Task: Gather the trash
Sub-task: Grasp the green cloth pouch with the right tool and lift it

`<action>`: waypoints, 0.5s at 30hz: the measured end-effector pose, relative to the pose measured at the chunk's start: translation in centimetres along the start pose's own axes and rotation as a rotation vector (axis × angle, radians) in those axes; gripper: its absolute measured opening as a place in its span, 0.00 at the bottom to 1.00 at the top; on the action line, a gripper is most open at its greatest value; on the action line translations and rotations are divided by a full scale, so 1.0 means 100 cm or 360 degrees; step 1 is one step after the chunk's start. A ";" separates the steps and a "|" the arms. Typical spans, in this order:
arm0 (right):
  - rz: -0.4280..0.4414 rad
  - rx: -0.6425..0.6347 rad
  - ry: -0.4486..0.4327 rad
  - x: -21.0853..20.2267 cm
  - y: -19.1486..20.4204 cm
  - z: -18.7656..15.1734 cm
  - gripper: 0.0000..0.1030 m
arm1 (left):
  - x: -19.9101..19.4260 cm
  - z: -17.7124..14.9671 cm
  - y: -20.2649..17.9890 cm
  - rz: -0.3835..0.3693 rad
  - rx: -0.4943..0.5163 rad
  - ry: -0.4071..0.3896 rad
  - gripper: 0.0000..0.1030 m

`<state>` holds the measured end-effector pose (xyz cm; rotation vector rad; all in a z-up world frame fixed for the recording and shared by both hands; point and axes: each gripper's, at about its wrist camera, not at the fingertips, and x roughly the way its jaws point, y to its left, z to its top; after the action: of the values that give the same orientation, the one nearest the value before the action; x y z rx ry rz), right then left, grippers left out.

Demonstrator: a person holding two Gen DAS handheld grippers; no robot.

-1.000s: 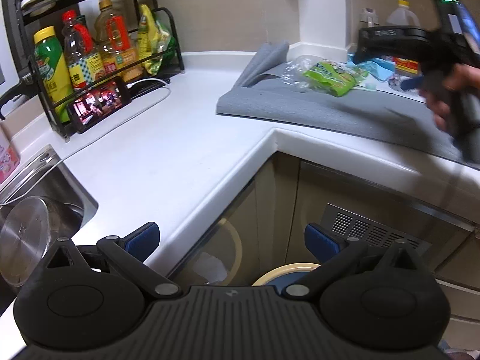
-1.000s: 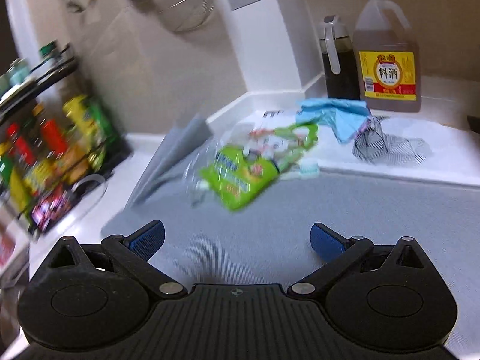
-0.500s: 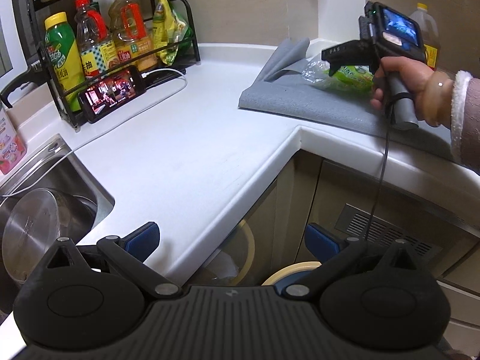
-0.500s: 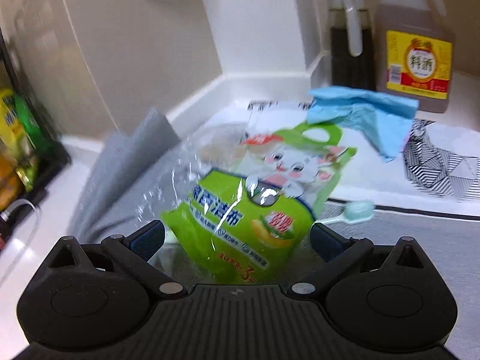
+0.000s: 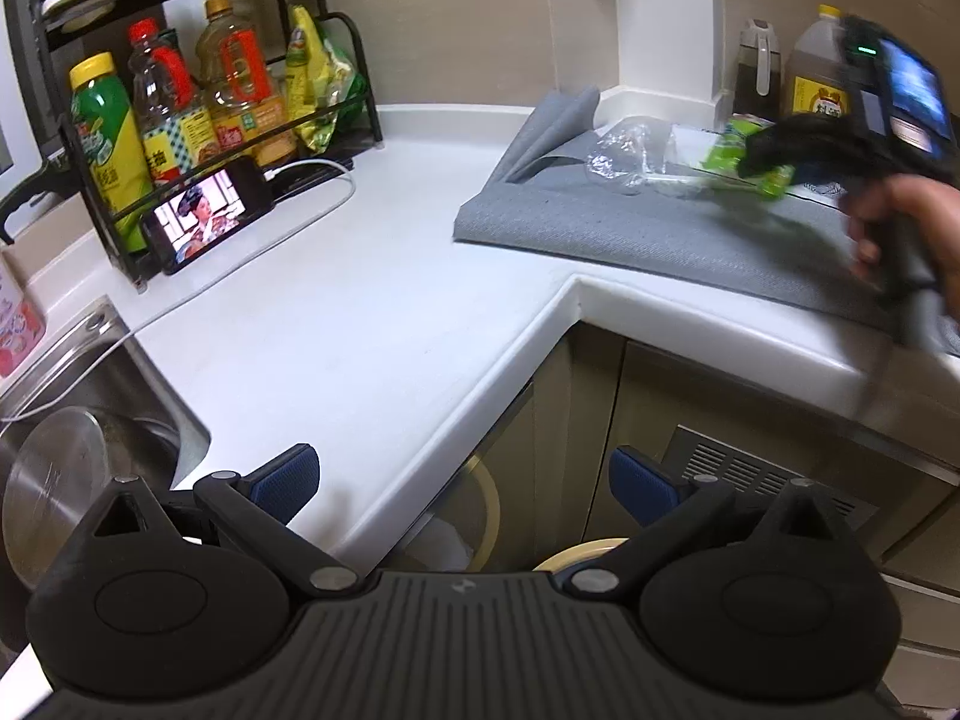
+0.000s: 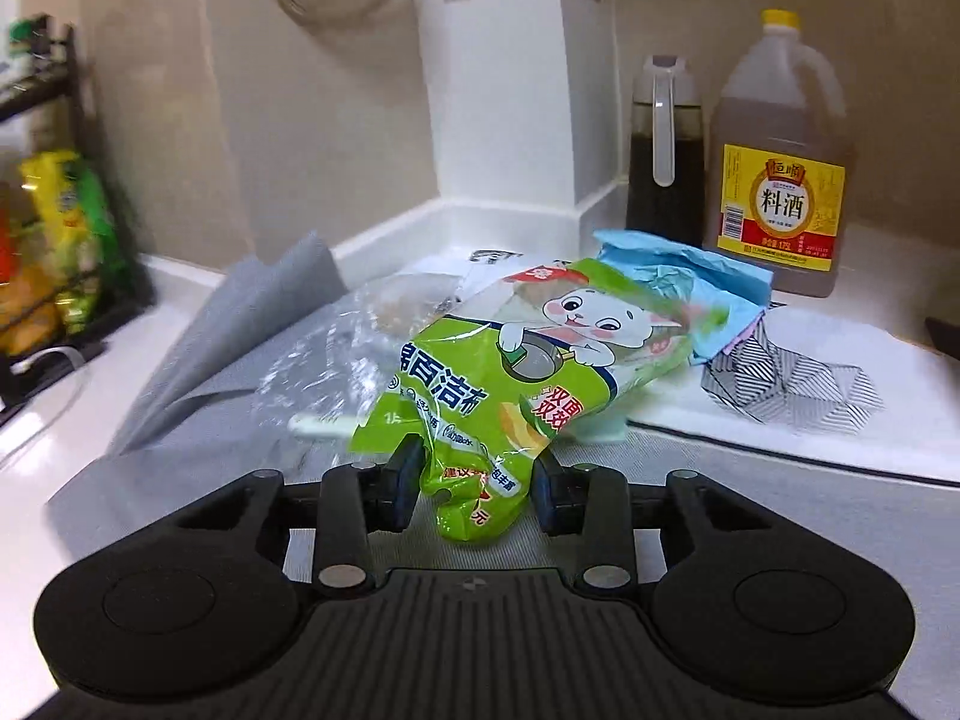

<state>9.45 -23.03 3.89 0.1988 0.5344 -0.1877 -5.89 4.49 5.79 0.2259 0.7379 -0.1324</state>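
Observation:
A green cleaning-cloth wrapper (image 6: 516,372) with a cartoon cat lies crumpled on the grey mat (image 6: 240,324). My right gripper (image 6: 474,483) is closing, and its blue pads pinch the wrapper's near end from both sides. In the left wrist view a hand holds that right gripper (image 5: 774,150) over the wrapper (image 5: 729,150), blurred. Clear plastic film (image 6: 324,372) and a white stick (image 6: 318,426) lie left of the wrapper; crumpled blue paper (image 6: 678,264) and a striped black-and-white wrapper (image 6: 780,384) lie behind it. My left gripper (image 5: 462,480) hangs open over the counter's inner corner, above a cream bin rim (image 5: 576,552).
A rack of bottles (image 5: 180,114) and a lit phone (image 5: 210,222) with its cable stand at the back left. A sink (image 5: 150,396) with a steel lid is at the left. A cooking wine jug (image 6: 780,180) and a dark pitcher (image 6: 663,168) stand against the wall.
The right gripper's jaws have come in from wide open onto the green wrapper's near end, crumpling it, and the gripper has drawn back a little. The left gripper has stayed put.

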 end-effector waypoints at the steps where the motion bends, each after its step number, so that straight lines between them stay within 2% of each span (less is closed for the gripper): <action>1: 0.0017 -0.0013 -0.0006 -0.008 -0.007 -0.003 0.38 | 0.001 0.002 -0.003 -0.0005 0.0006 -0.0002 1.00; 6: 0.0047 -0.0094 -0.0018 -0.045 -0.038 -0.024 0.38 | 0.004 0.010 -0.017 -0.0049 0.0039 -0.0002 1.00; 15: -0.0049 -0.0233 0.0047 -0.072 -0.075 -0.060 0.39 | 0.012 0.020 -0.039 -0.0081 0.0097 0.0004 1.00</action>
<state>-1.19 -27.98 1.56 0.0511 0.5785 -0.1748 -4.41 0.19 5.81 0.2659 0.7430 -0.2030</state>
